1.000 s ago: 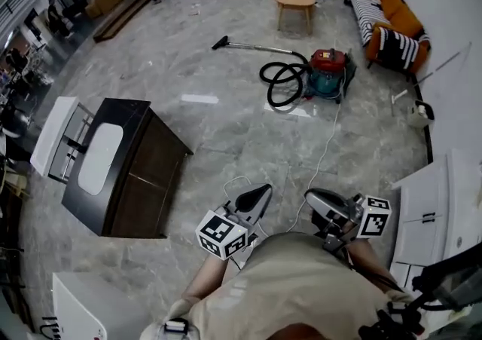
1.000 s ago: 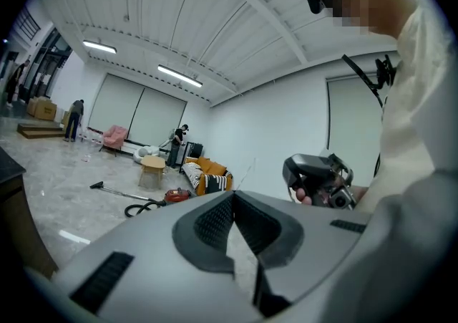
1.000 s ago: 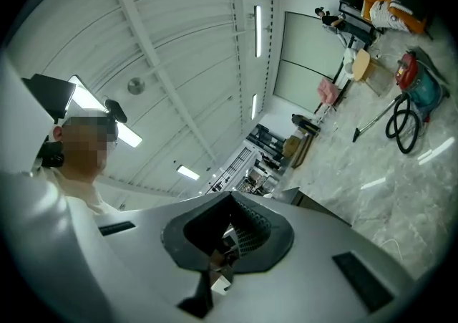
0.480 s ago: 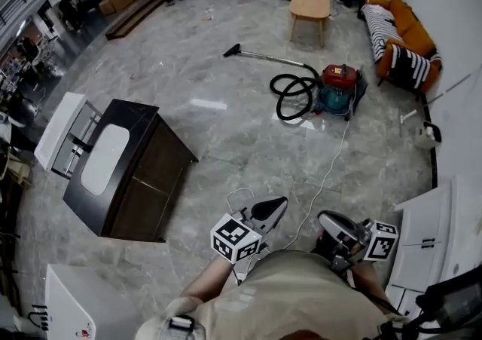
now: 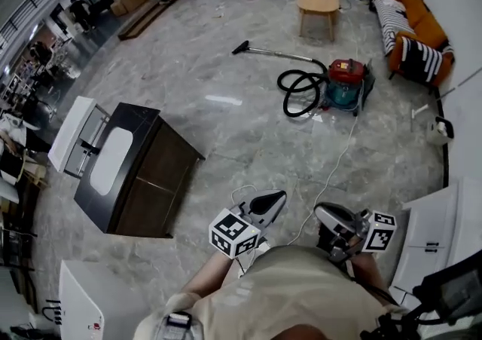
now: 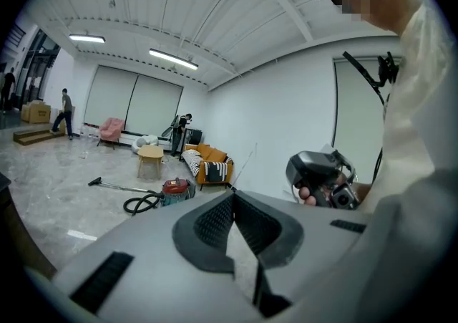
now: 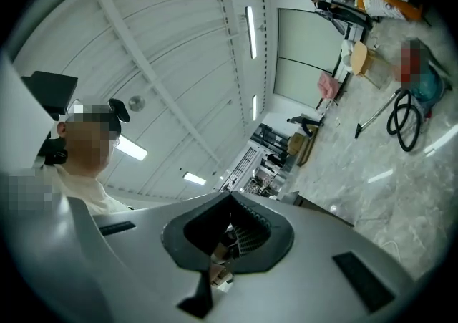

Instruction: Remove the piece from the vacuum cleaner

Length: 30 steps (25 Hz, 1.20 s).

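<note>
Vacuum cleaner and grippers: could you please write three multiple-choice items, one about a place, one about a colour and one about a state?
1. Where is the vacuum cleaner?
A. on the dark cabinet
B. on the floor near the sofa
C. on the wooden table

2. What colour is its top?
A. yellow
B. white
C. red

3. How do the jaws of the left gripper stand?
A. shut and empty
B. wide open
C. shut on the hose

Key:
1 B: it stands on the grey floor beside the orange sofa.
2 C: the lid is red above a teal body.
3 A: the left gripper view shows the jaws together with nothing between them.
</note>
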Motion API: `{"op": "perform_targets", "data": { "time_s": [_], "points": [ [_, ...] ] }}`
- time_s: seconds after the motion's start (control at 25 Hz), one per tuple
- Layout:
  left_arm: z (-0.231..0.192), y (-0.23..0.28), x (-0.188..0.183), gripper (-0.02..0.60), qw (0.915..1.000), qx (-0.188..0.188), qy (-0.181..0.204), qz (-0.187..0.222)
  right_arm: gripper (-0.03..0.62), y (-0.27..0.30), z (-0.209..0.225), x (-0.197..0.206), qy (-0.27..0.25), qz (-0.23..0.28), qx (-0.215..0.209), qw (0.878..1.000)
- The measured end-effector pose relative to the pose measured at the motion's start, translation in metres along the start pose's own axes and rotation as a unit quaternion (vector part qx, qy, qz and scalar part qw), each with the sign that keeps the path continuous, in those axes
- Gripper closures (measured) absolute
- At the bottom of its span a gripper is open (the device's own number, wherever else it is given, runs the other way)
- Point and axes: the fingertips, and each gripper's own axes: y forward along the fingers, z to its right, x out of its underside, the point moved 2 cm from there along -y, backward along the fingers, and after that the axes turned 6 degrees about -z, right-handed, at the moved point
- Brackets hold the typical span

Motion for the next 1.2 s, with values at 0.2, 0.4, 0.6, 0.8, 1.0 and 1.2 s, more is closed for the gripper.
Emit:
{"op": "perform_targets", "data": {
  "time_s": [0.2, 0.4, 0.6, 0.8, 1.0, 1.2],
  "points": [
    [0.023, 0.055, -0.033, 0.577, 0.9997, -0.002, 0.022, -0.003, 0.591, -0.039, 0.013, -0.049, -0.009, 0.009, -0.012, 1.0],
    [0.055, 0.115, -0.044, 0.577, 0.9989, 0.004, 0.034, -0.03, 0.591, -0.098, 0.021, -0.083, -0.003, 0.03, -0.01, 0.999],
    [0.081, 0.162, -0.054, 0.577, 0.9978, -0.01, 0.052, -0.04, 0.591, -0.154, 0.037, -0.103, -0.006, 0.036, -0.009, 0.999],
    [0.102, 0.175, -0.063, 0.577, 0.996, -0.041, 0.063, -0.049, 0.591, -0.168, 0.027, -0.104, -0.05, -0.018, -0.032, 0.998],
    [0.077, 0.169, -0.062, 0.577, 0.9955, -0.062, 0.052, -0.049, 0.591, -0.144, 0.04, -0.108, -0.048, -0.038, -0.059, 0.996],
    [0.057, 0.16, -0.06, 0.577, 0.9952, -0.08, 0.038, -0.043, 0.591, -0.124, 0.048, -0.107, -0.035, -0.066, -0.069, 0.995]
  ]
}}
